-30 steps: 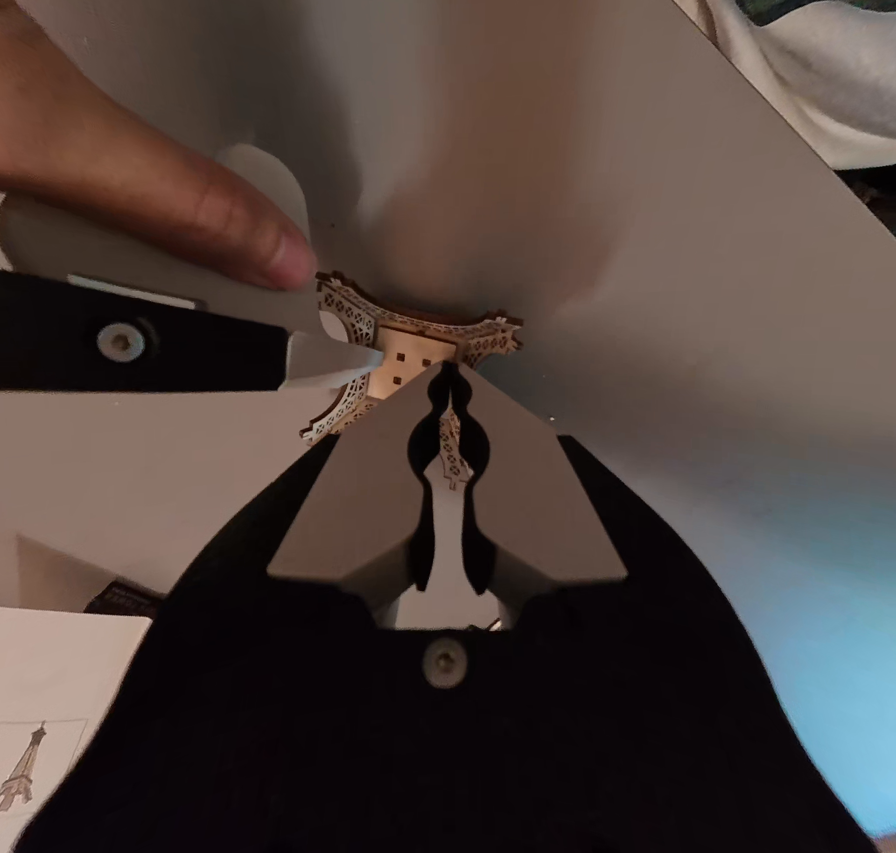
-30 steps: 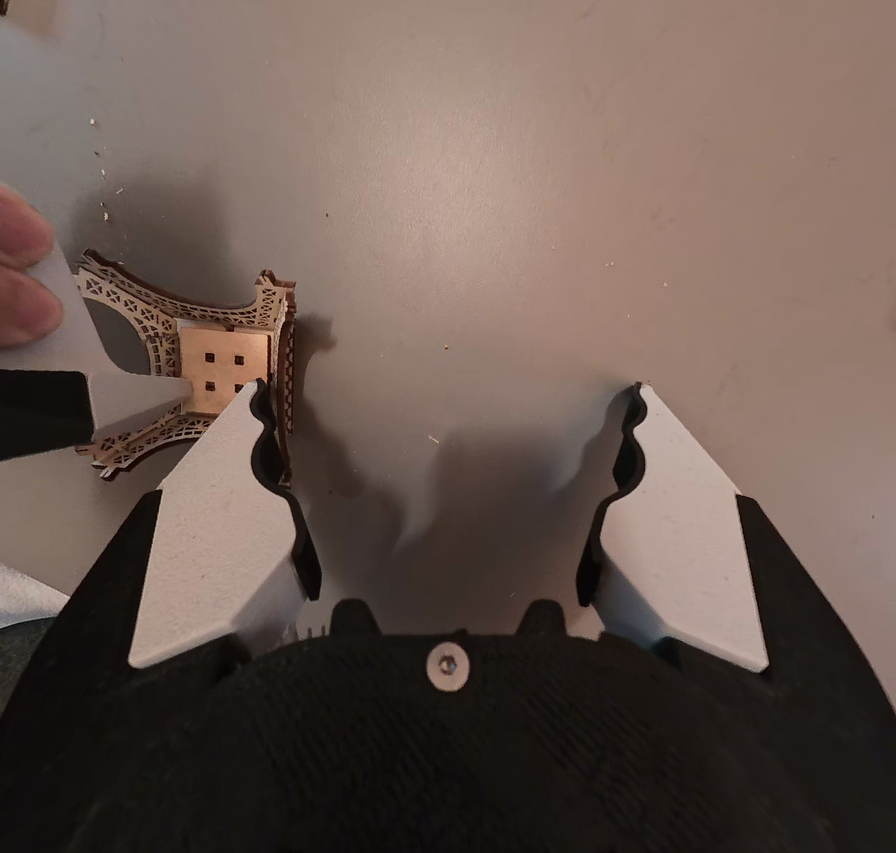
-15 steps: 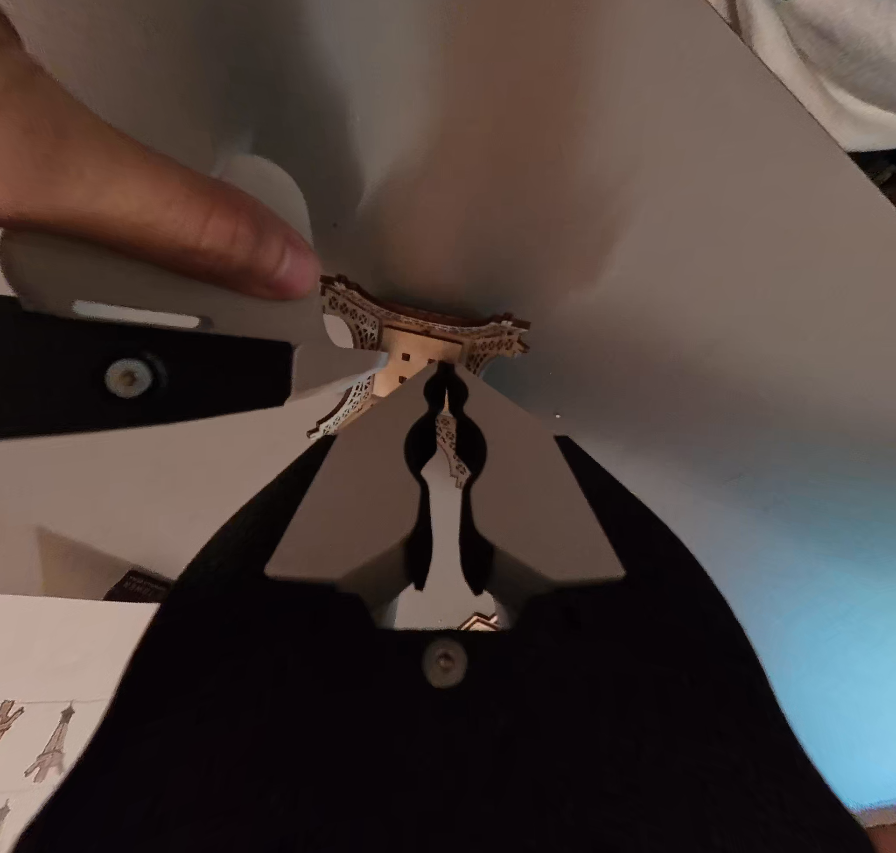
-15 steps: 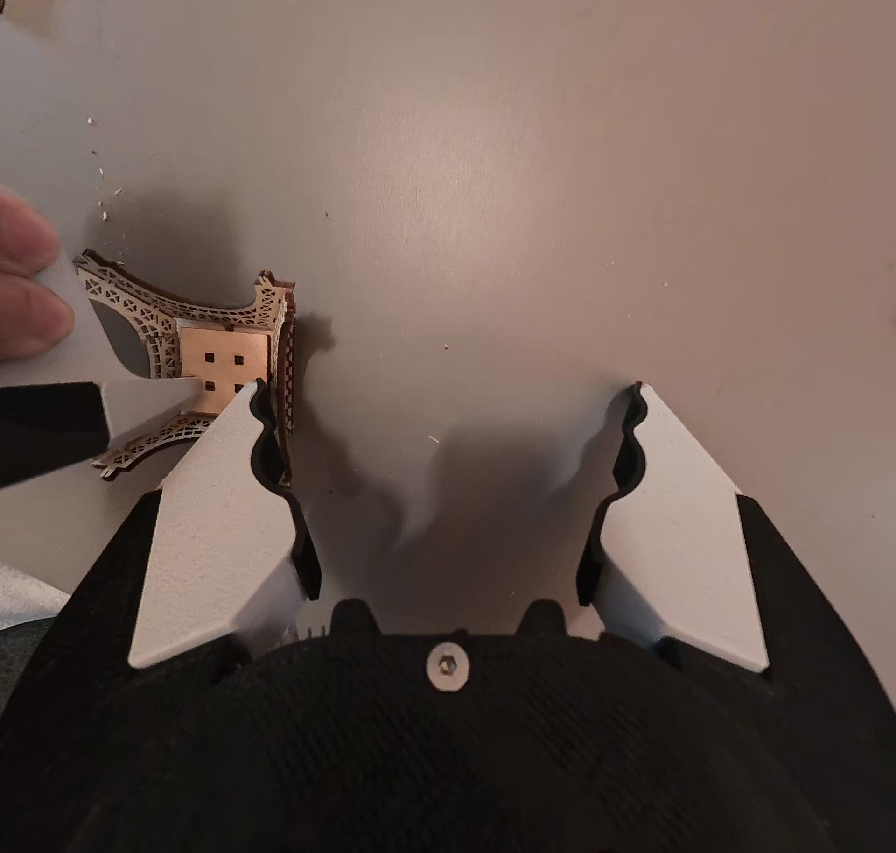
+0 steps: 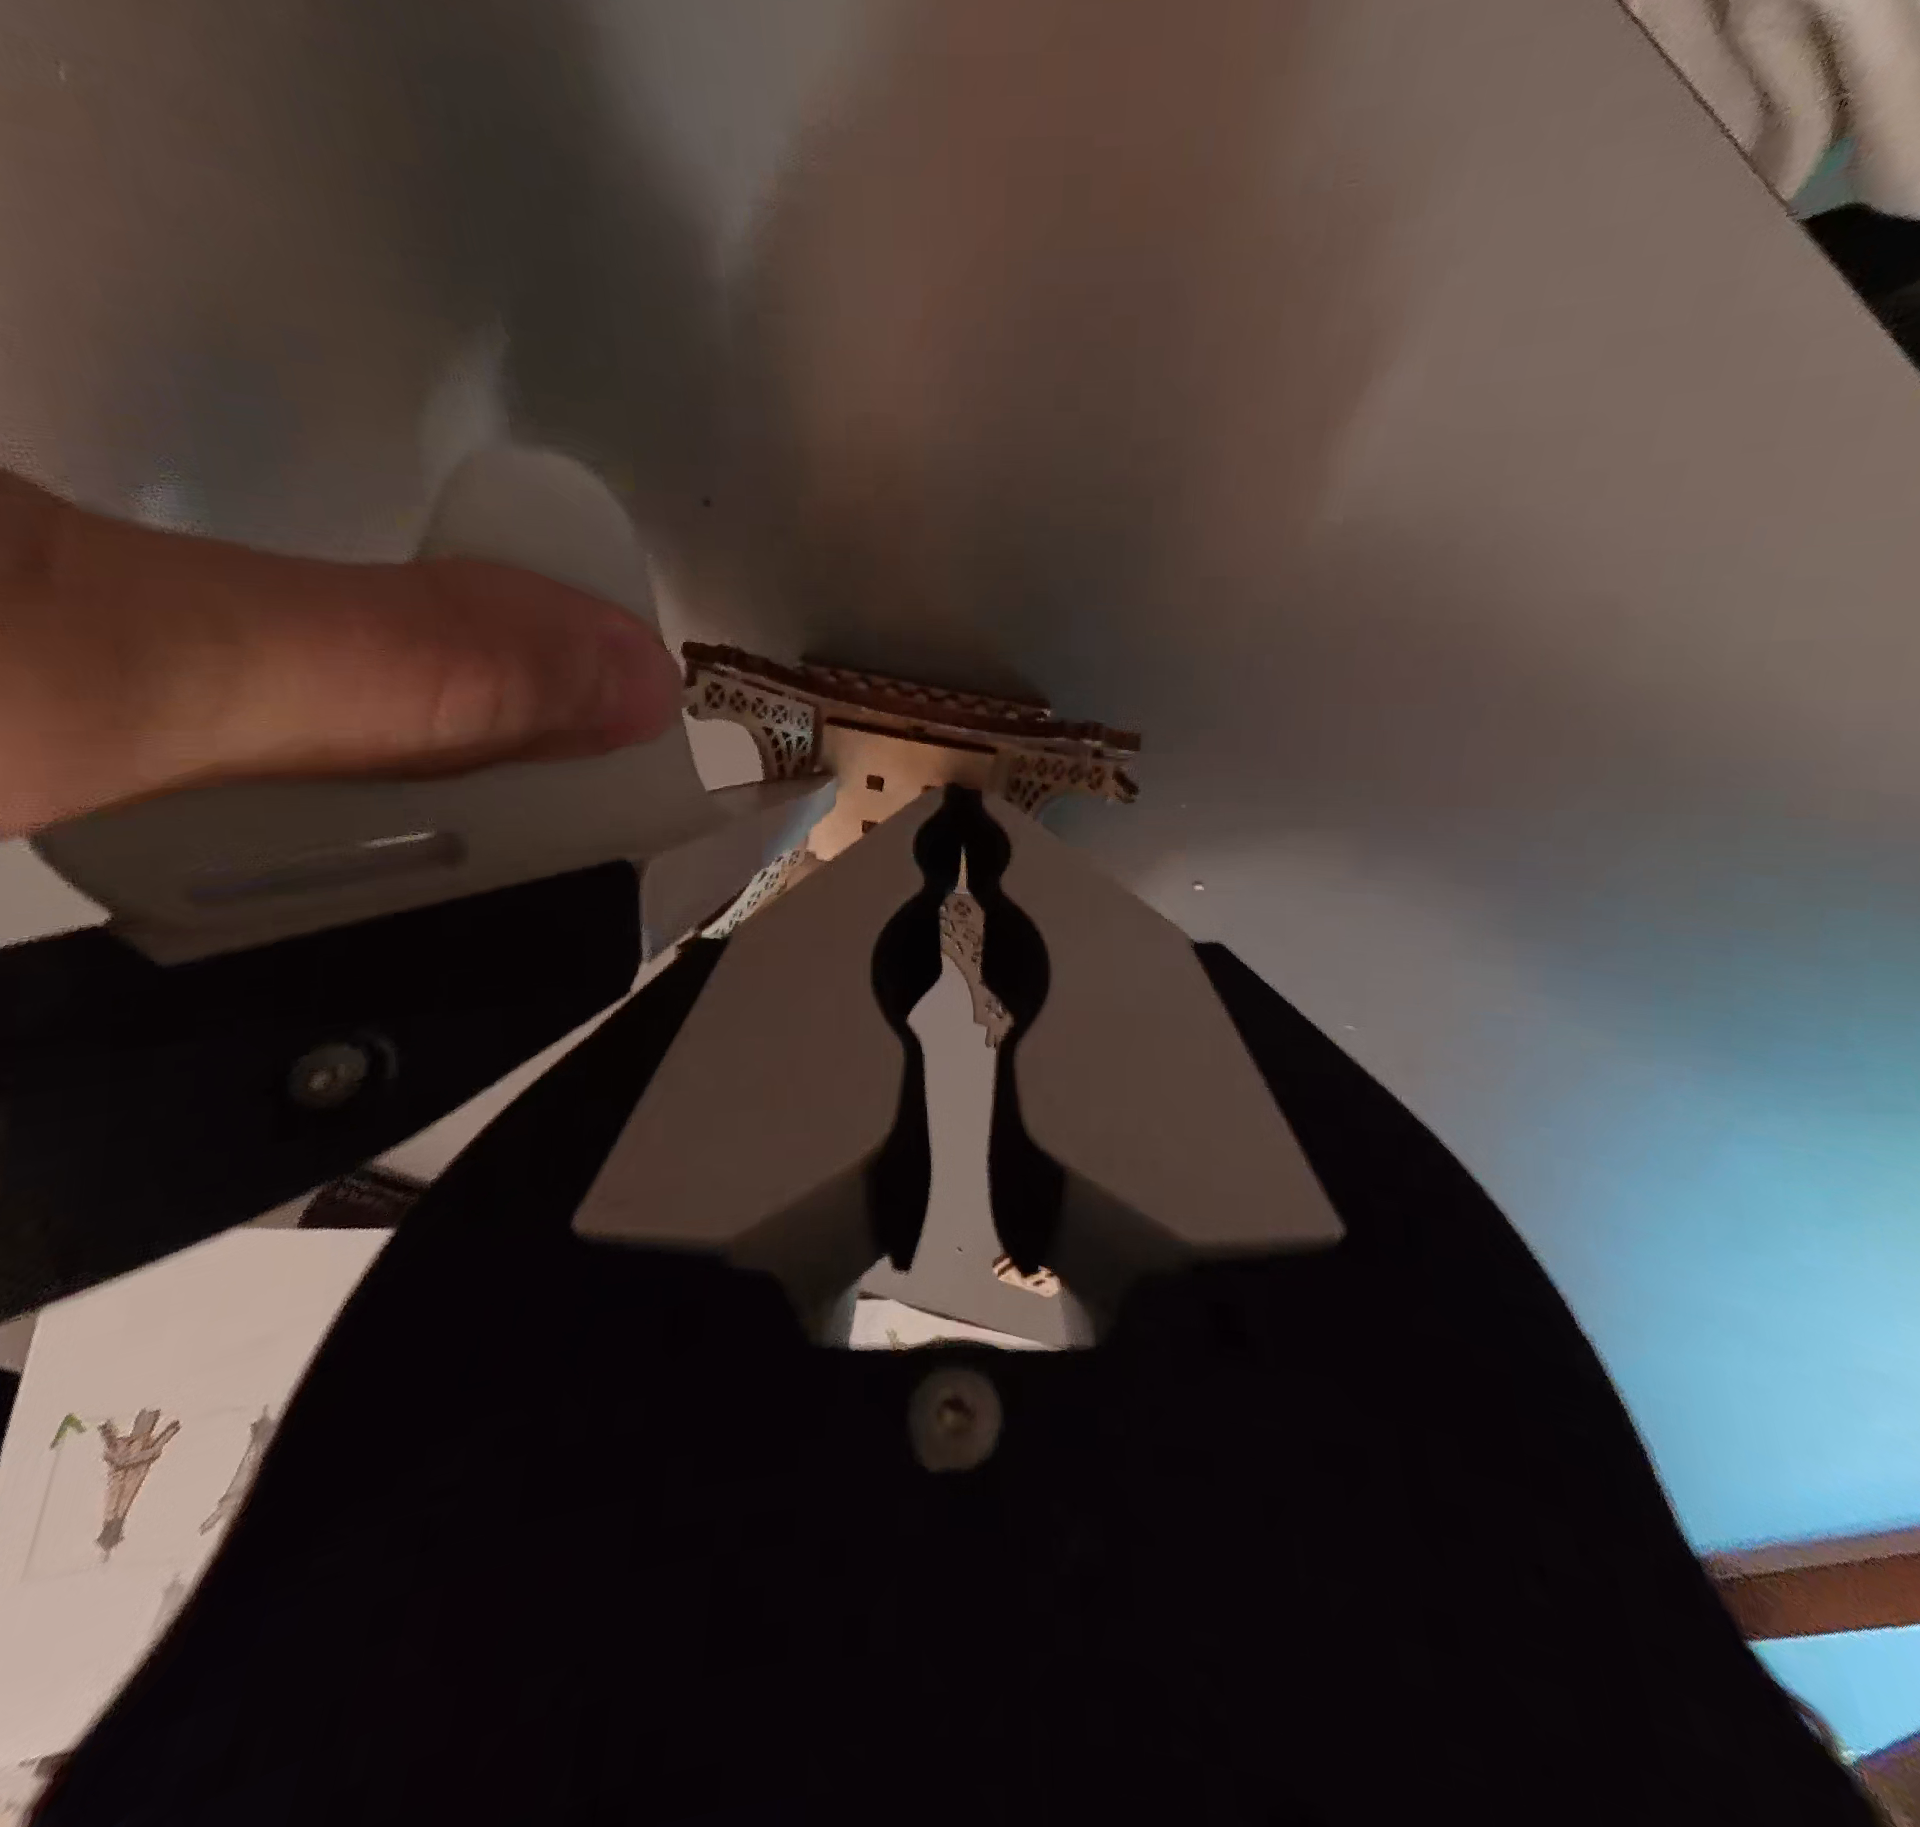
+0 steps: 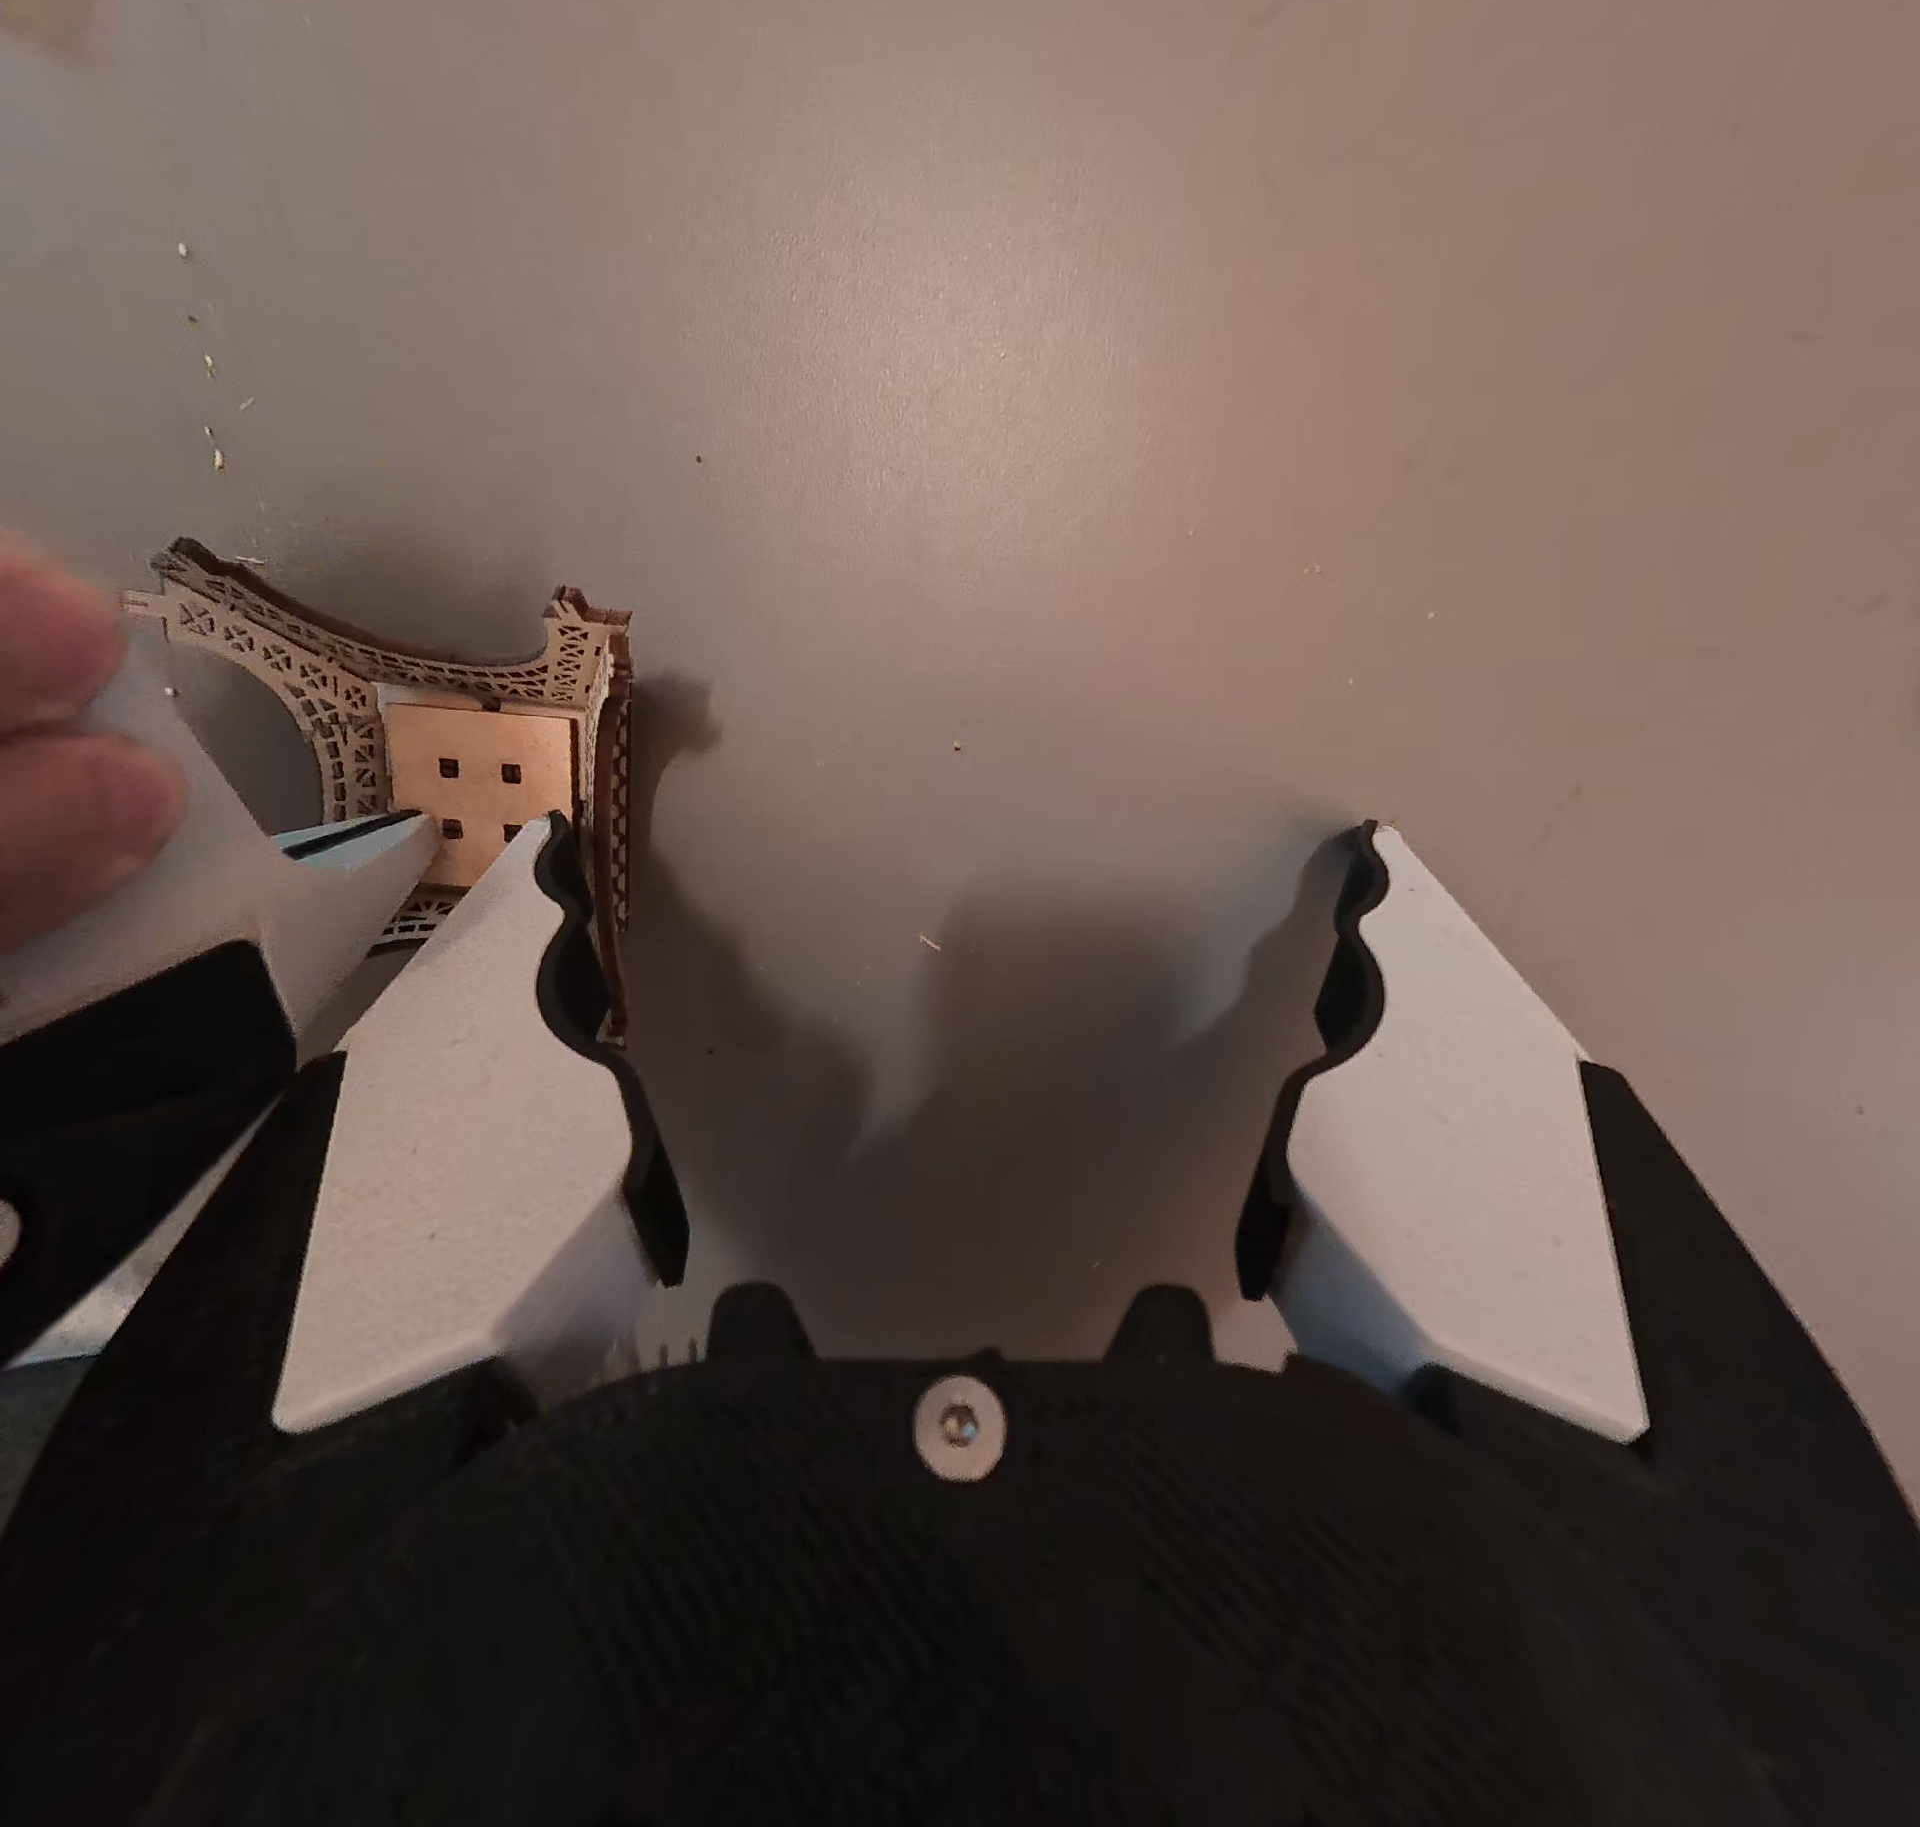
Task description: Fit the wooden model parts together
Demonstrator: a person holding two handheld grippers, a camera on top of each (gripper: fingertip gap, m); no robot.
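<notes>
Left gripper pinched on the wooden model; right one spread wide.

I noted the grey table [image 6: 1143, 323] first, then my right gripper [image 6: 961, 832] with its jaws wide apart, holding nothing. My left gripper [image 5: 958, 801] was clamped on a lattice leg of the wooden model [image 5: 904, 738], which sat on the table just beside the right gripper's left finger [image 6: 457, 1050]. A person's fingers [image 5: 312, 676] pressed close by.

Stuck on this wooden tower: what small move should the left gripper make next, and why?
Probably nudge the left gripper forward: it is shut on a lattice panel whose end sits at the tower base, apparently not seated.
</notes>
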